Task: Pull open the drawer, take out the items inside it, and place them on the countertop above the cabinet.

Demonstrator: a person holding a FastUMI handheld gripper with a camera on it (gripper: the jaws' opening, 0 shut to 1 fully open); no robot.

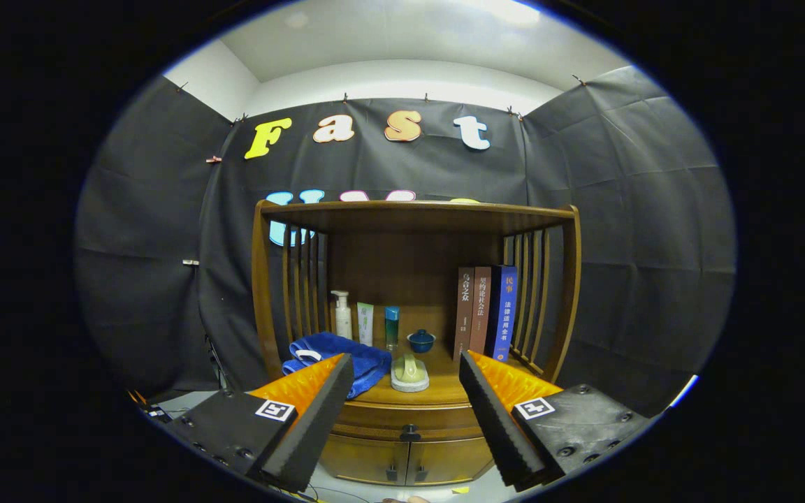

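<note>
drawer (409, 419) closed, knob (410, 433) facing the gripper, under the cabinet (416, 216) countertop | on top, left to right: blue towel (336, 356), pump bottle (342, 316), tube (365, 323), teal bottle (392, 326), soap dish (410, 374), small blue bowl (421, 341), three books (485, 313) | gripper (406, 409) spread wide, holding nothing, well short of the drawer

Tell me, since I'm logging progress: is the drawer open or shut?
Shut. The drawer front sits flush with the cabinet, its knob untouched, beyond the open gripper, whose fingers hold nothing.
</note>
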